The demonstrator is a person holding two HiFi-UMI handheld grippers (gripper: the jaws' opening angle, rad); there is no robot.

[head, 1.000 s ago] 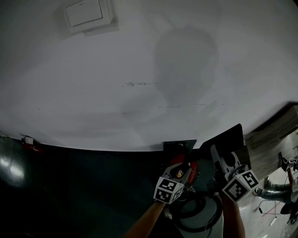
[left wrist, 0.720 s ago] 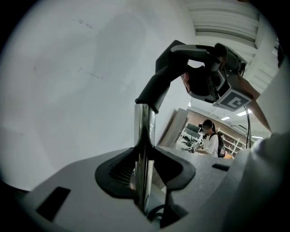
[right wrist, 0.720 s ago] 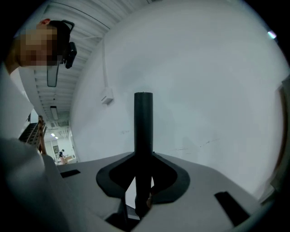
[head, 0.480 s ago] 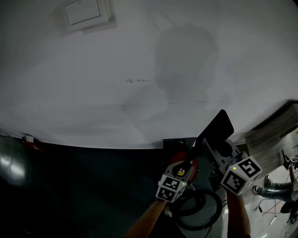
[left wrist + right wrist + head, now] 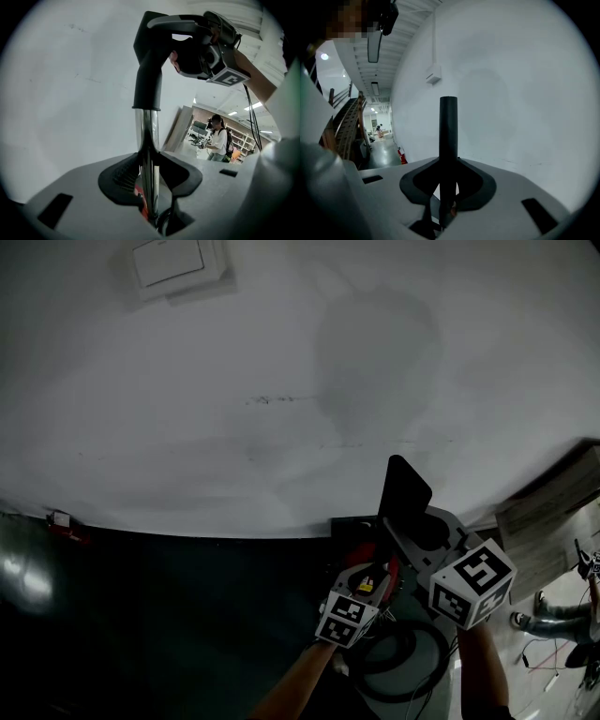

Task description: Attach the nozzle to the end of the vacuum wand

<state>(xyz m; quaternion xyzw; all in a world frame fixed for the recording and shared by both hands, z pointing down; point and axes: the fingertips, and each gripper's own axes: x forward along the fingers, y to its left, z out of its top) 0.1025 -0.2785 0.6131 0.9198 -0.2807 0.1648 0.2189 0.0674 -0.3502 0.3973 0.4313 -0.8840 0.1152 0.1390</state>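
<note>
My left gripper (image 5: pixel 150 180) is shut on the chrome vacuum wand (image 5: pixel 149 140), which rises straight up between its pads. A black nozzle (image 5: pixel 150 61) meets the wand's top end with its round collar, and I cannot tell how deep it sits. My right gripper (image 5: pixel 199 51) is shut on that nozzle from the upper right. In the right gripper view the nozzle (image 5: pixel 448 131) stands upright between the right gripper's (image 5: pixel 447 183) pads. From the head view the nozzle (image 5: pixel 401 495) points up at the wall, with the right gripper (image 5: pixel 419 538) beside the left gripper (image 5: pixel 372 566).
A white wall fills most of the head view, with a white box (image 5: pixel 178 266) high on it. A coiled black hose (image 5: pixel 405 664) lies below the grippers. A person (image 5: pixel 219 140) stands far off in a workshop. A corridor (image 5: pixel 377 136) opens to the left.
My right gripper has rolled and shifted left, swinging the nozzle from a rightward lean to nearly upright above the wand. The left gripper has kept still.
</note>
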